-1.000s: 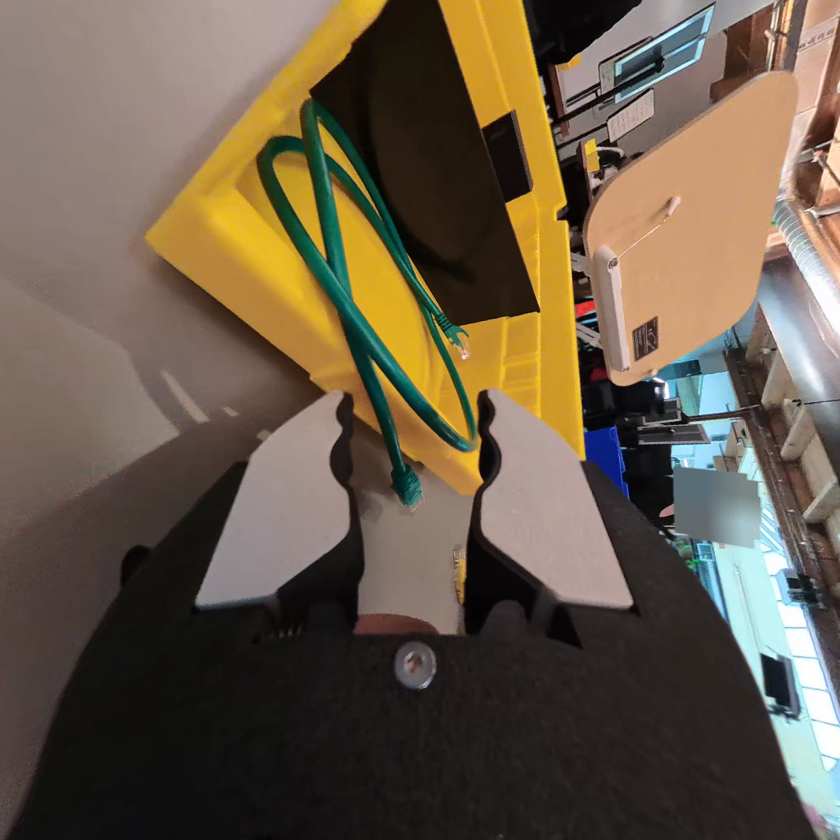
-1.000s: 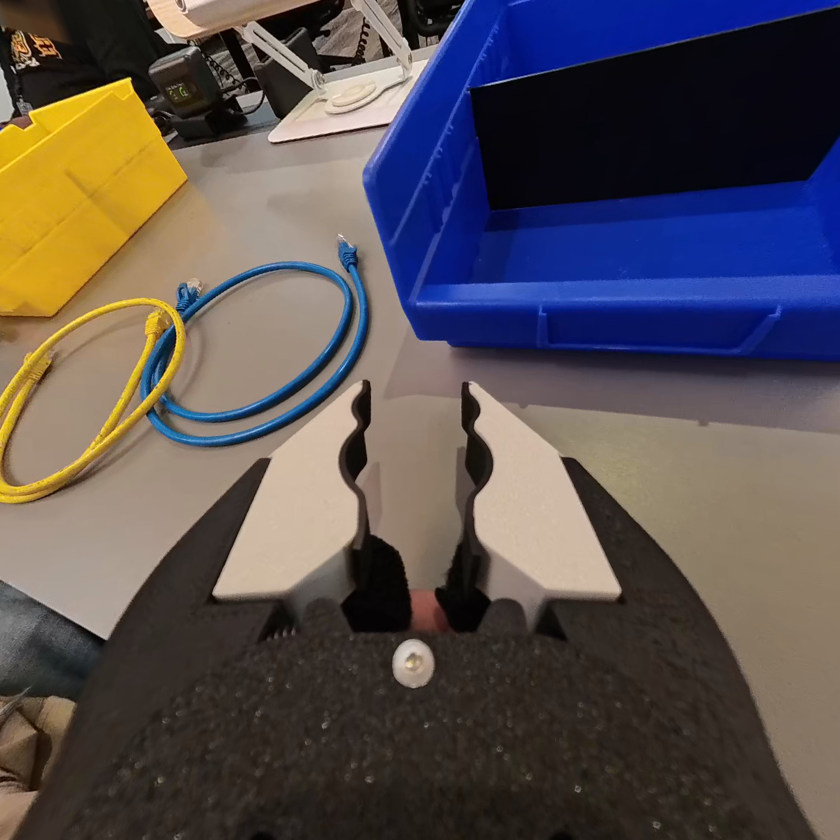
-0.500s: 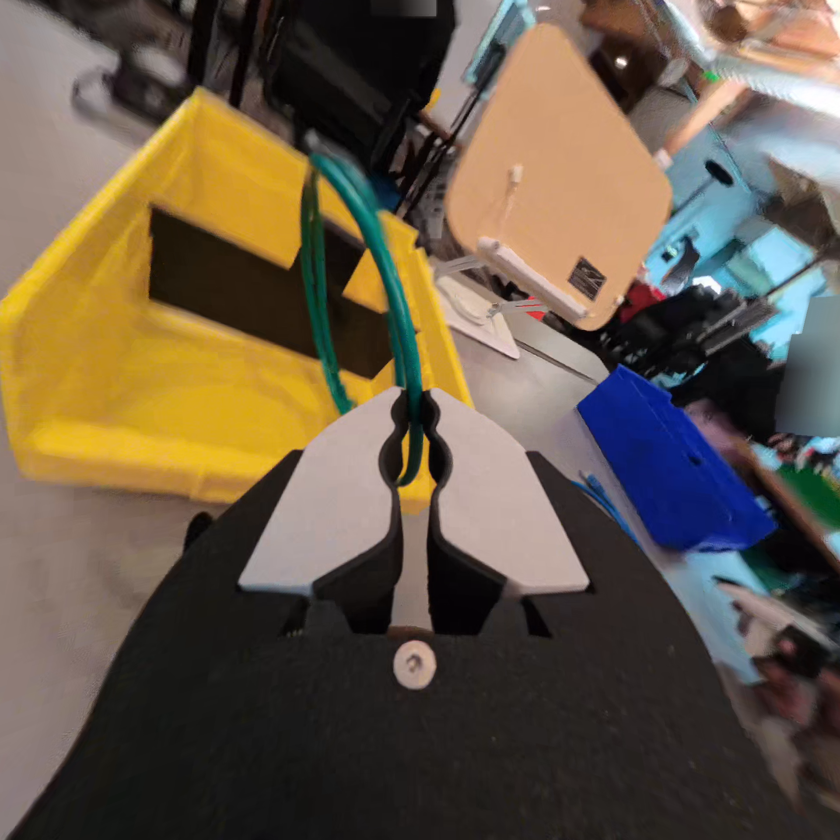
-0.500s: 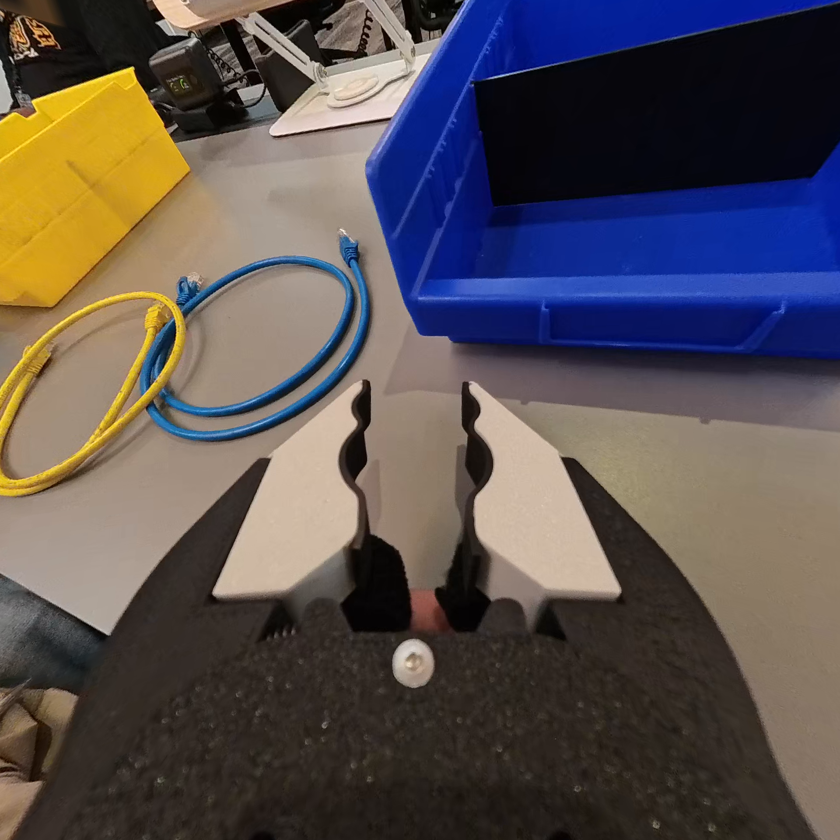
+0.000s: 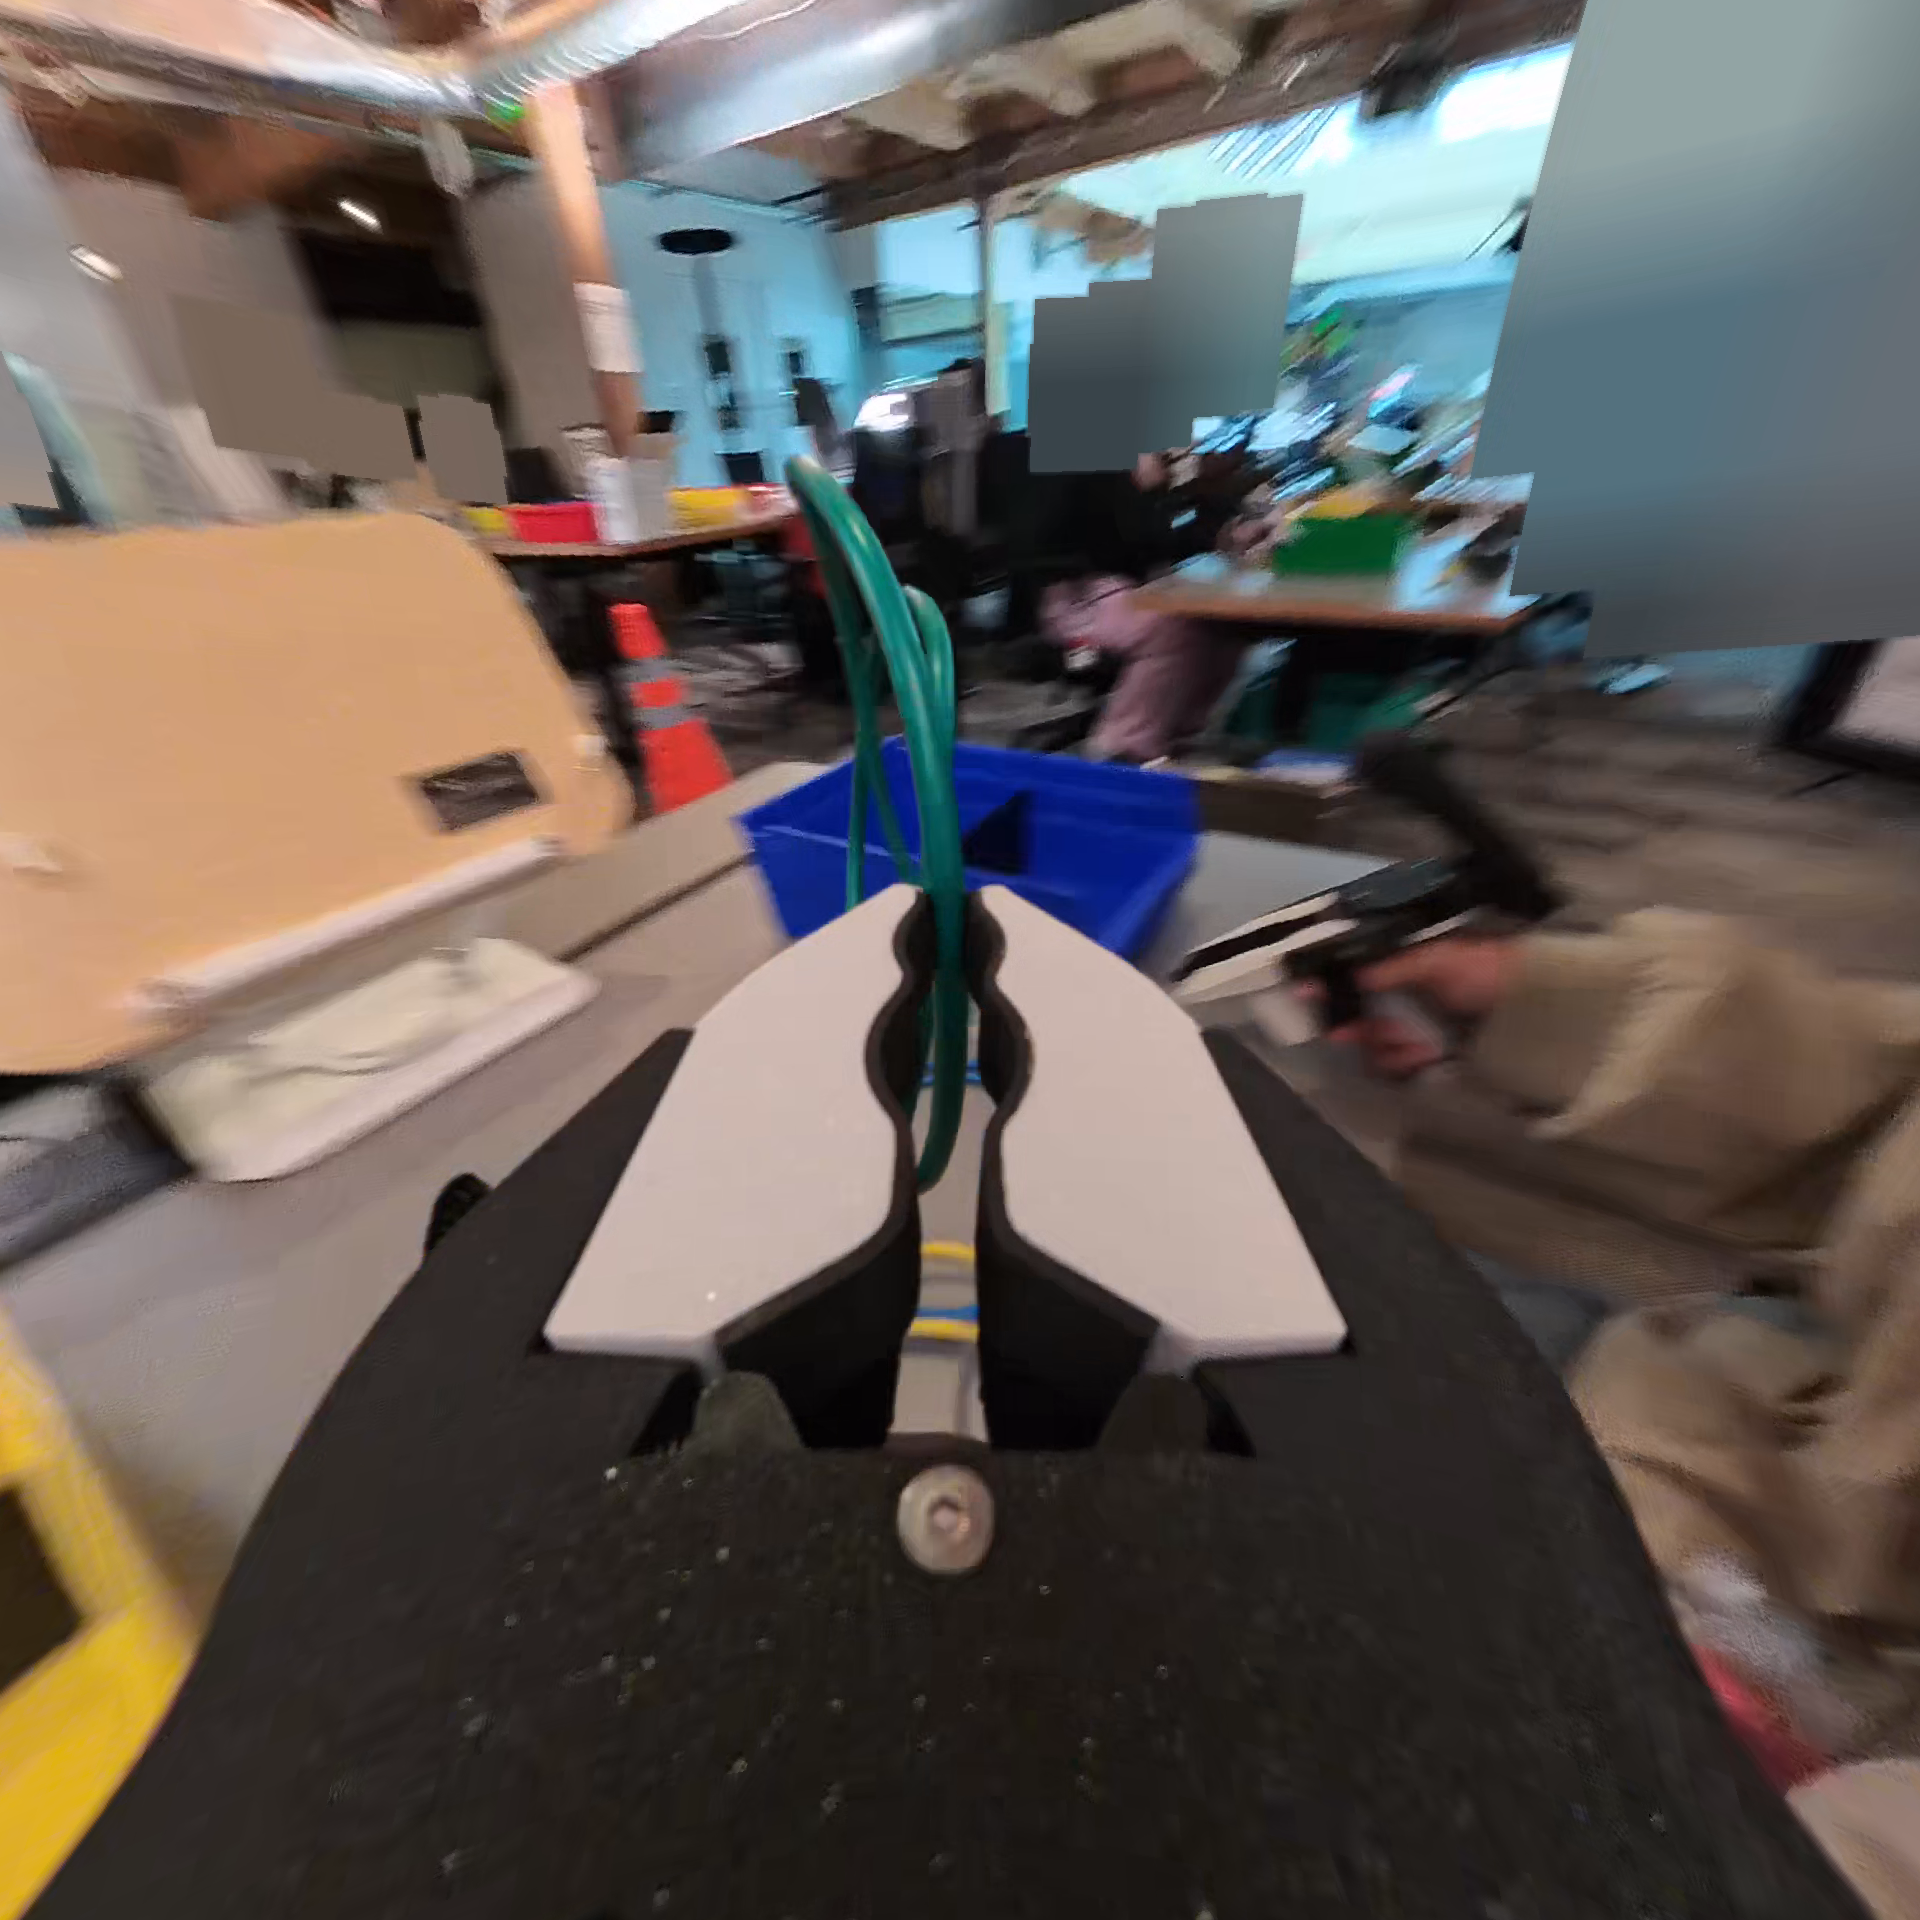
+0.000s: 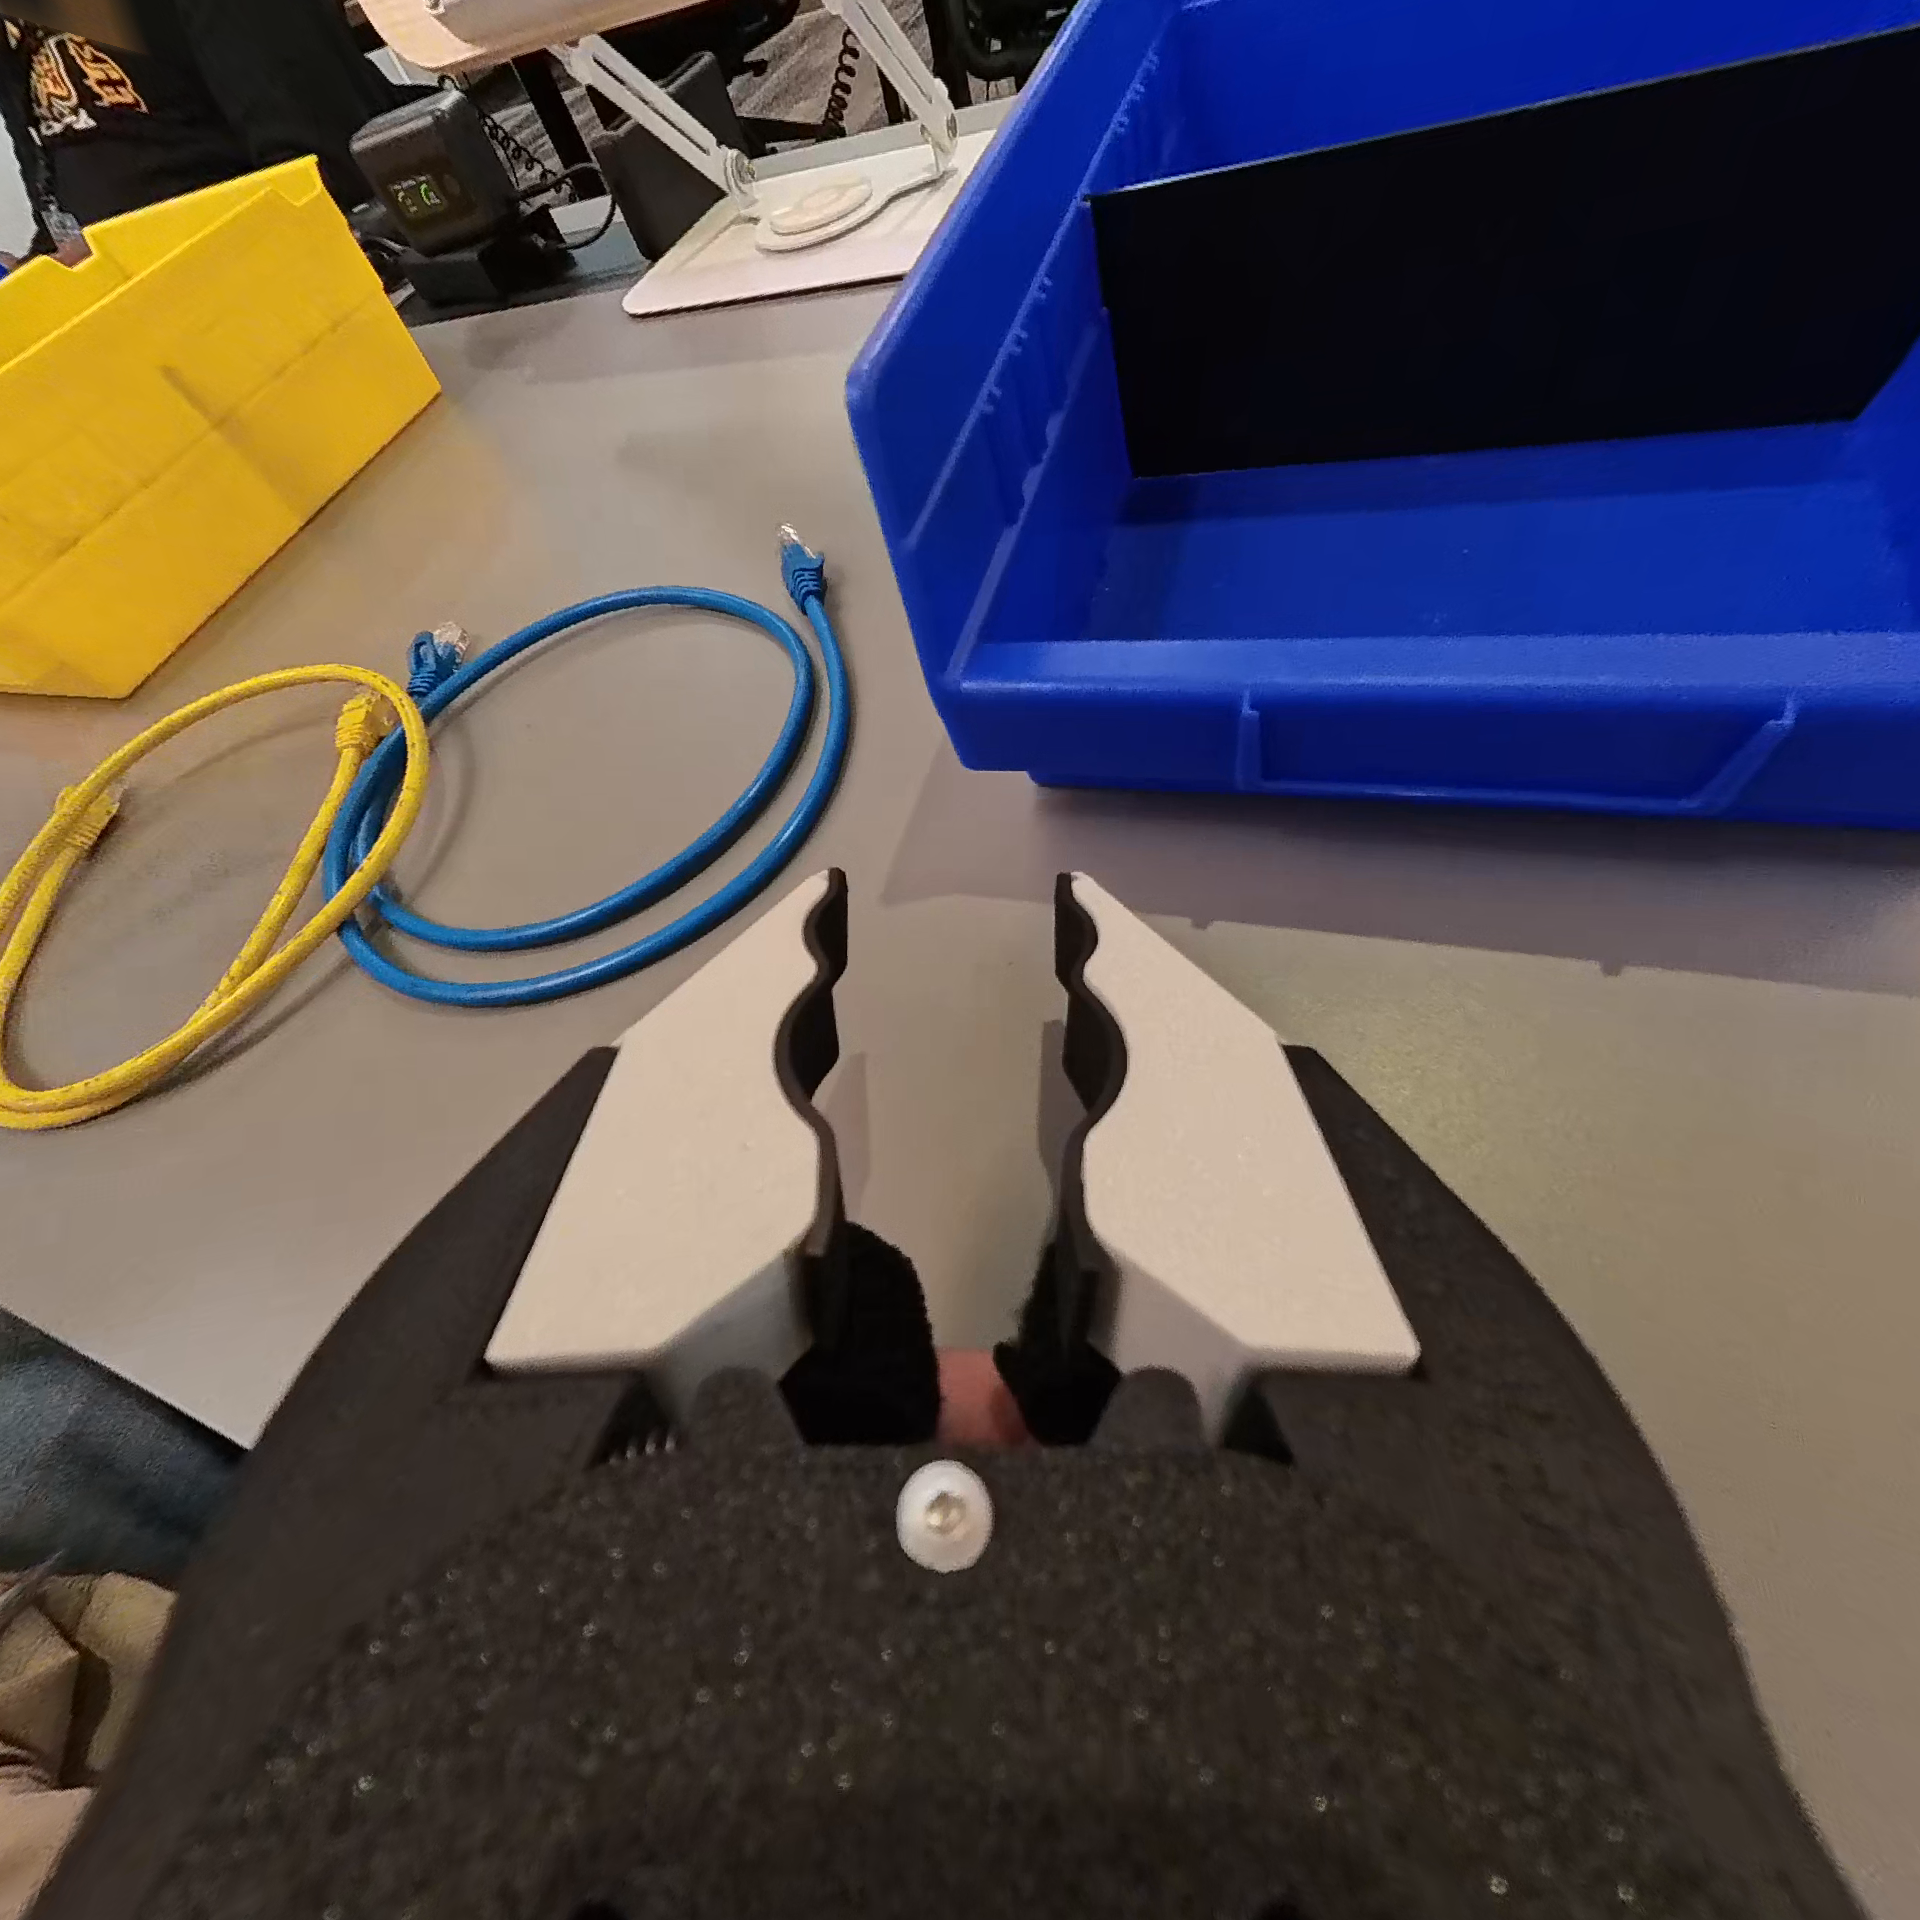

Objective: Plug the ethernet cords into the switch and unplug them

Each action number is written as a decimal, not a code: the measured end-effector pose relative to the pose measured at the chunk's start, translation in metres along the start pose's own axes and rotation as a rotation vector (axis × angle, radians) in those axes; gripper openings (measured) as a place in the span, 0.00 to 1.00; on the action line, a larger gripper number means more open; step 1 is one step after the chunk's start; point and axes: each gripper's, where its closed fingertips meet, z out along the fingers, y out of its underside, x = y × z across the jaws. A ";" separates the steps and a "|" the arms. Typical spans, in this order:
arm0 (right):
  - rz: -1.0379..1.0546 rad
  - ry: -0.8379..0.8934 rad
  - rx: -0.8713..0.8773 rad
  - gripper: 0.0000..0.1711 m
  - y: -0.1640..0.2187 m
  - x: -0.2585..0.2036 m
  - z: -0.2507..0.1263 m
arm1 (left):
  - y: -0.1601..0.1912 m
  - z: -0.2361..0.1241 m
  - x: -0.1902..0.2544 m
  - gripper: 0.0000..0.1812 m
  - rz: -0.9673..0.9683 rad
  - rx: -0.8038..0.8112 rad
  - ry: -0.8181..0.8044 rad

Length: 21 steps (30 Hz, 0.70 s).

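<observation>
My left gripper [image 5: 948,906] is shut on a green ethernet cord [image 5: 883,644], whose loop stands up above the fingertips, lifted off the table. My right gripper [image 6: 945,894] is open and empty, low over the grey table [image 6: 1558,1143] in front of the blue bin [image 6: 1351,717]. It also shows in the left wrist view [image 5: 1257,940], held by a hand in a tan sleeve. A coiled blue cord [image 6: 644,821] and a coiled yellow cord [image 6: 239,894] lie on the table left of the right gripper. No switch is in view.
A yellow bin [image 6: 187,436] stands at the far left of the table; its corner shows in the left wrist view [image 5: 73,1558]. The blue bin [image 5: 1081,842] holds a dark divider. A white lamp base [image 6: 821,229] and a tan panel [image 5: 260,748] stand behind.
My left gripper shut on the green cord in the yellow bin, lifted it out and swung right toward the blue bin. My right gripper stayed open and hardly moved.
</observation>
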 end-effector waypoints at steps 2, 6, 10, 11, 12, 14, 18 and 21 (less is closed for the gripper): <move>-0.002 0.000 0.000 0.23 0.000 0.000 0.000 | 0.016 0.018 0.010 0.03 -0.209 0.008 0.109; -0.004 -0.001 -0.002 0.23 0.000 -0.001 0.000 | 0.080 0.057 0.014 0.03 -0.680 -0.058 0.201; -0.006 0.000 0.000 0.23 0.000 -0.001 0.000 | 0.145 0.079 0.006 0.03 -0.931 -0.156 0.093; -0.007 0.001 -0.001 0.23 0.000 -0.001 0.000 | 0.157 0.080 0.000 0.03 -0.975 -0.179 0.037; -0.008 0.001 -0.001 0.23 0.000 -0.001 0.000 | 0.168 0.079 -0.004 0.03 -0.991 -0.213 -0.018; -0.010 0.001 -0.003 0.23 0.001 -0.001 0.000 | 0.190 0.076 -0.009 0.04 -0.973 -0.299 -0.113; -0.014 0.001 -0.005 0.23 0.001 -0.001 0.000 | 0.216 0.070 -0.009 0.06 -0.907 -0.428 -0.213; -0.024 0.003 -0.006 0.23 0.001 -0.002 0.000 | 0.220 0.075 0.006 0.11 -0.832 -0.497 -0.168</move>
